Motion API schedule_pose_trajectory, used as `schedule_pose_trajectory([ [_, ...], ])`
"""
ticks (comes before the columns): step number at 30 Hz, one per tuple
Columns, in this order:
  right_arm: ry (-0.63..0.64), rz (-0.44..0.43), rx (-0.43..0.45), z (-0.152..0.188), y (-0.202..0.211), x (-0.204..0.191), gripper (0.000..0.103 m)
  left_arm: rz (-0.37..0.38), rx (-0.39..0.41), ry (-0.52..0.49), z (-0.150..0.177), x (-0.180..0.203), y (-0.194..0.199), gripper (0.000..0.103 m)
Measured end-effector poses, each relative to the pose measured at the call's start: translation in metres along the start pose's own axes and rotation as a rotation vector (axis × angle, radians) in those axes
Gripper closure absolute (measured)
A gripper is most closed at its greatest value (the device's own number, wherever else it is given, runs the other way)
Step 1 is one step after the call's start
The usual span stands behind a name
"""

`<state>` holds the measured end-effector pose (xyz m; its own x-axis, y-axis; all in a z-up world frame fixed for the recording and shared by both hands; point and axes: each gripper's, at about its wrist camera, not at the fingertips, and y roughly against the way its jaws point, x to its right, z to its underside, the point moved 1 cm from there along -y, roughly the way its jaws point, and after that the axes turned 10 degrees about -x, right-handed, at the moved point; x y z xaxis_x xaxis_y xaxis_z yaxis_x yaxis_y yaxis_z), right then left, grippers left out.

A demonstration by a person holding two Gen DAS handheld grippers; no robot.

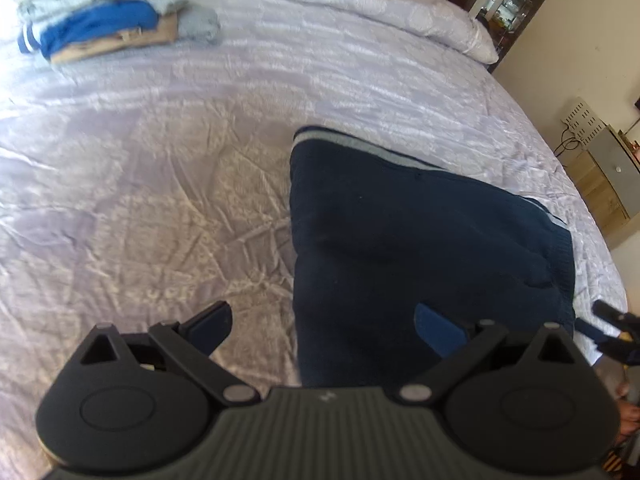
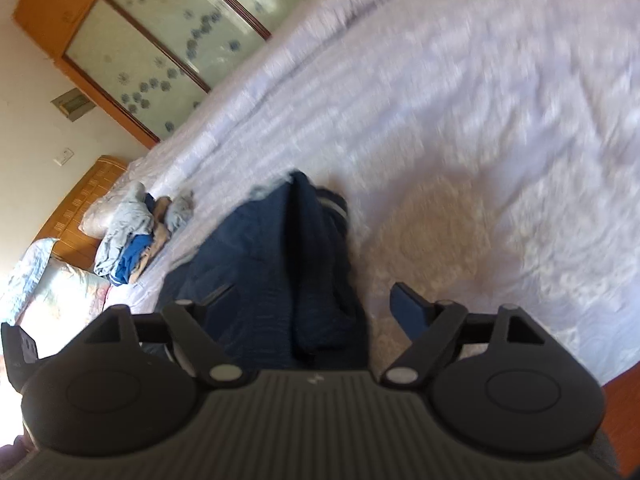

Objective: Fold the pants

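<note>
Dark navy pants [image 1: 400, 232] with a grey stripe along the far edge lie folded on the pale lilac bedspread [image 1: 160, 184]. My left gripper [image 1: 325, 322] hovers open over their near left edge, one finger above the sheet and the other above the cloth, gripping nothing. In the right wrist view the pants [image 2: 276, 248] run away from the camera as a bunched heap. My right gripper [image 2: 312, 304] stands open over their near end, with cloth below the jaws but no pad pressing it. The right gripper's tip [image 1: 616, 326] also shows at the pants' right edge.
A pile of folded clothes [image 1: 104, 16], light blue, bright blue and tan, sits at the bed's far left [image 2: 132, 236]. A rolled duvet [image 1: 360, 0] lines the far side. A bedside cabinet [image 1: 608, 176] stands past the bed's right edge; a wardrobe [image 2: 160, 40] and a wooden headboard [image 2: 80, 200] lie beyond.
</note>
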<state>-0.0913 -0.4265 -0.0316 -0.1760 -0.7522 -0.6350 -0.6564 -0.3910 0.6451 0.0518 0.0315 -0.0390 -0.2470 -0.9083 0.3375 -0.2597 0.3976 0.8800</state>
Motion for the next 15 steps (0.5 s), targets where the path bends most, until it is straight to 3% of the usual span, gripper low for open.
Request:
schedule_pose_trajectory([
  [3, -0.040, -0.014, -0.084, -0.006, -0.029, 0.010, 0.017, 0.076, -0.065, 0.075, -0.004, -0.009, -0.022, 0.002],
  [6, -0.027, -0.079, -0.128, -0.007, -0.052, -0.002, 0.024, 0.076, -0.051, 0.080, 0.001, -0.006, -0.035, 0.018],
  [7, -0.010, -0.077, -0.149, -0.008, -0.059, -0.011, 0.029, 0.101, -0.040, 0.042, 0.003, 0.000, -0.034, 0.055],
  [10, 0.107, 0.018, -0.152, -0.007, -0.069, -0.044, 0.044, 0.065, 0.010, 0.005, 0.007, 0.012, -0.020, 0.065],
  [15, 0.145, -0.115, -0.057, -0.016, -0.056, -0.085, 0.053, 0.009, 0.223, -0.044, 0.016, 0.020, 0.043, 0.070],
])
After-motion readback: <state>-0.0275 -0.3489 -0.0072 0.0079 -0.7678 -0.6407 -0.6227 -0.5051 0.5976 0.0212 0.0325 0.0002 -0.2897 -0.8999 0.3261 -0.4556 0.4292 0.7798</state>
